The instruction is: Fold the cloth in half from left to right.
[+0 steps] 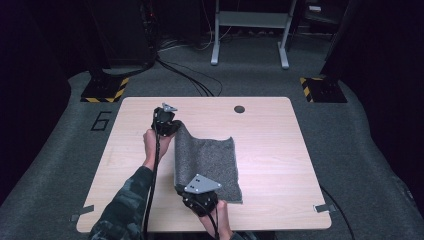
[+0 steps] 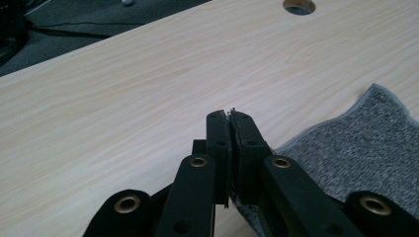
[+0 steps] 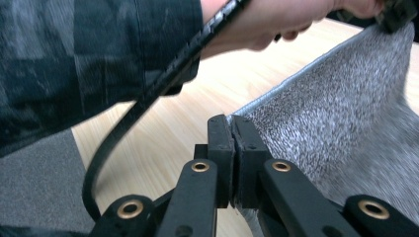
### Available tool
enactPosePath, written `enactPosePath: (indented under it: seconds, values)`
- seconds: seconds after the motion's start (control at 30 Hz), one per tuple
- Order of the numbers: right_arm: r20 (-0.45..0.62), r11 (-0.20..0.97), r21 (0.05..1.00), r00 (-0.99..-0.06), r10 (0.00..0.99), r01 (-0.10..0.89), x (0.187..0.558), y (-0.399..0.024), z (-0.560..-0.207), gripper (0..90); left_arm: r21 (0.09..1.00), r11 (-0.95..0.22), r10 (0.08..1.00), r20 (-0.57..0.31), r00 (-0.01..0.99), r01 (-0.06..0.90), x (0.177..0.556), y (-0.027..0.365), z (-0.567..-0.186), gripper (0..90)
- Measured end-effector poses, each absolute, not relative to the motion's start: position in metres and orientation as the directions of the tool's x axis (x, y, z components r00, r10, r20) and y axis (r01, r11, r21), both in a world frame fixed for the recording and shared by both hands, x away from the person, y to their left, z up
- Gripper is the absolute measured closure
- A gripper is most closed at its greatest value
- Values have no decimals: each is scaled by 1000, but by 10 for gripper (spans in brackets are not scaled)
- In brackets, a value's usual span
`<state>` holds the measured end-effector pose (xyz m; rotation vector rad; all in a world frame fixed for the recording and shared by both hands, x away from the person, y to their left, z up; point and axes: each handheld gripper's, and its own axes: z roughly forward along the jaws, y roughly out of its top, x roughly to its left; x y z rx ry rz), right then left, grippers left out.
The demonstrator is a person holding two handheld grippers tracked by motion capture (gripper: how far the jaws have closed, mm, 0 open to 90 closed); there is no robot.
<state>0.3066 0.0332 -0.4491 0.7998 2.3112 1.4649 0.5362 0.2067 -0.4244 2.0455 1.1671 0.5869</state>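
One grey cloth (image 1: pixel 207 162) is lifted along its left edge above the one wooden table (image 1: pixel 280 150), while its right part is seen resting on the tabletop. Nearest the person, the right gripper (image 1: pixel 186 191) is clenched on the near left corner of the cloth, its jaws pressed together over the hem in the right gripper view (image 3: pixel 230 129). Farther off, the left gripper (image 1: pixel 175 131) is clamped on the far left corner, the fabric pinched between its jaws (image 2: pixel 230 123). Two hands are counted, one per gripper. Beyond the cloth, one round hole (image 1: pixel 239 109) is seen in the tabletop.
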Motion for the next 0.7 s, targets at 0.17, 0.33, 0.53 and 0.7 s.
enactPosePath:
  seconds: [0.17, 0.33, 0.53, 0.7]
  values:
    - [61, 319, 891, -781, 622, 323, 305, 13, -457, 877, 754, -364, 858, 42, 512, 548, 542, 184, -425, 868]
    - [80, 293, 892, -757, 648, 345, 304, -3, -462, 877, 747, -386, 842, 45, 537, 542, 545, 163, -428, 868]
    - [71, 298, 888, -745, 664, 350, 302, -14, -462, 876, 738, -399, 831, 39, 555, 545, 549, 143, -434, 867]
    - [75, 299, 878, -725, 685, 373, 301, -26, -466, 875, 733, -409, 819, 31, 573, 544, 553, 126, -440, 866]
